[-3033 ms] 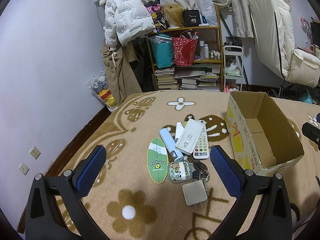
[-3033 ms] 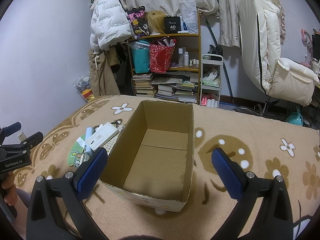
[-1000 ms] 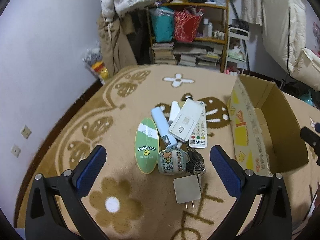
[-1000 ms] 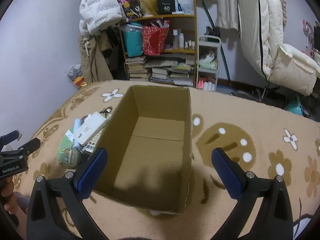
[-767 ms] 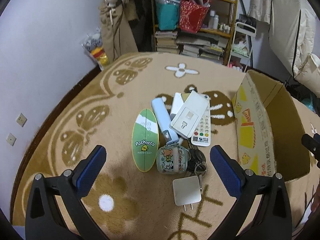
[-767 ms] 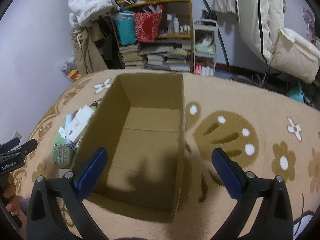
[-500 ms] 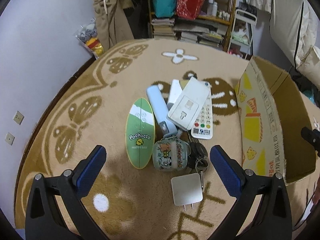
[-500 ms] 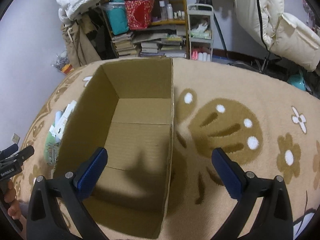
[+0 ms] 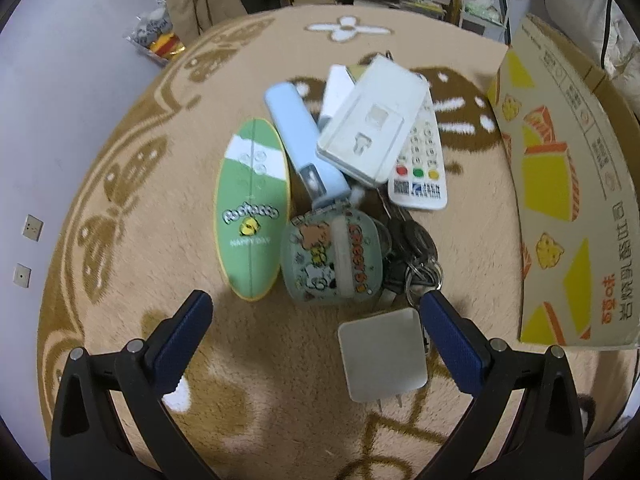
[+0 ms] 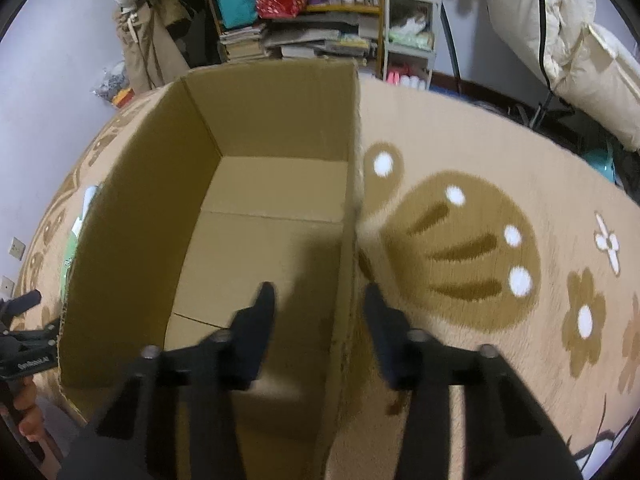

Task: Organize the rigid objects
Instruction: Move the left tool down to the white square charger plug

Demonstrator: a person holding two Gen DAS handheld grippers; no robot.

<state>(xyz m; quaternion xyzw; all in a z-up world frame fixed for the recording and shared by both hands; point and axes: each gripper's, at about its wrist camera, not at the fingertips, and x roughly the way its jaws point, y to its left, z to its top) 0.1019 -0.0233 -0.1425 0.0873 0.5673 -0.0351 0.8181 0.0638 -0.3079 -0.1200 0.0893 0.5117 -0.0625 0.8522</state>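
Observation:
My left gripper (image 9: 314, 300) hangs open just above a pile on the rug. The pile holds a green oval Pochacco case (image 9: 251, 216), a pale blue tube (image 9: 304, 152), a flat white box (image 9: 372, 120) lying over a white remote (image 9: 420, 168), a cartoon pouch (image 9: 332, 260), dark keys (image 9: 416, 256) and a white plug charger (image 9: 382, 354). The pouch lies between the fingers. My right gripper (image 10: 319, 292) straddles the right wall (image 10: 349, 248) of the empty cardboard box (image 10: 276, 128). Its fingers are narrowed but not touching the wall.
The box's printed side (image 9: 560, 184) stands right of the pile. Shelves of books and bags (image 10: 304, 20) and a white cart (image 10: 412, 32) line the far wall. A cream recliner (image 10: 560, 40) sits at the right. A person's hand (image 10: 28, 428) shows at the left edge.
The left gripper came down closer over the pile. The right gripper shifted onto the box's right wall, and its fingers narrowed from wide open.

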